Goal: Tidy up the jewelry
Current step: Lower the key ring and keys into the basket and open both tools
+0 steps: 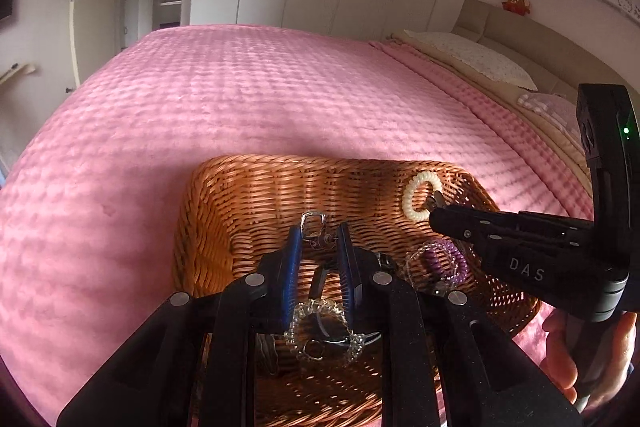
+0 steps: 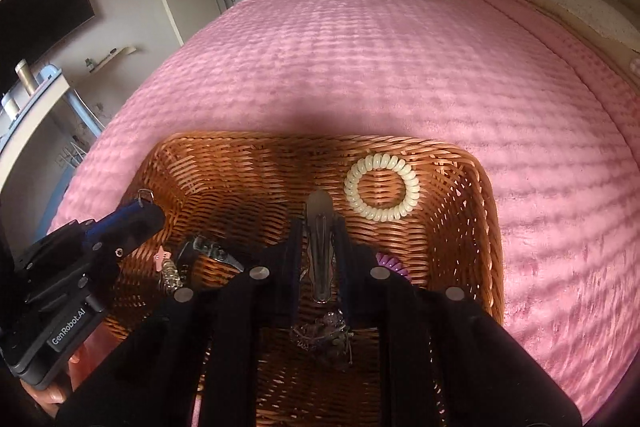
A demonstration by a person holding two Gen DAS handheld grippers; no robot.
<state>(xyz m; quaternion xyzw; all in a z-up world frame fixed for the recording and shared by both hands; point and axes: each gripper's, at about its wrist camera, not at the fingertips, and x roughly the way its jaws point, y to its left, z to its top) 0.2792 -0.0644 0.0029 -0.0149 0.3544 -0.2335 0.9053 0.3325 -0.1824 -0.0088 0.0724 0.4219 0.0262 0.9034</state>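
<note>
Both tongs angled down over wicker basket [image 2: 460, 267] on bed
Left tongs [image 1: 319, 233] grip silver buckle [image 1: 312, 225]; right tongs [image 2: 319, 227] grip metal hair clip [image 2: 319, 239]

Brown woven basket [image 2: 486, 227], pink ribbed bedspread [image 2: 360, 67], cream coil hair tie [image 2: 382, 191].

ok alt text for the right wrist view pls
The right gripper holds a metal hair clip above a wicker basket on a pink bedspread. A cream spiral hair tie lies against the basket's far wall; the left gripper reaches in from the left.
</note>
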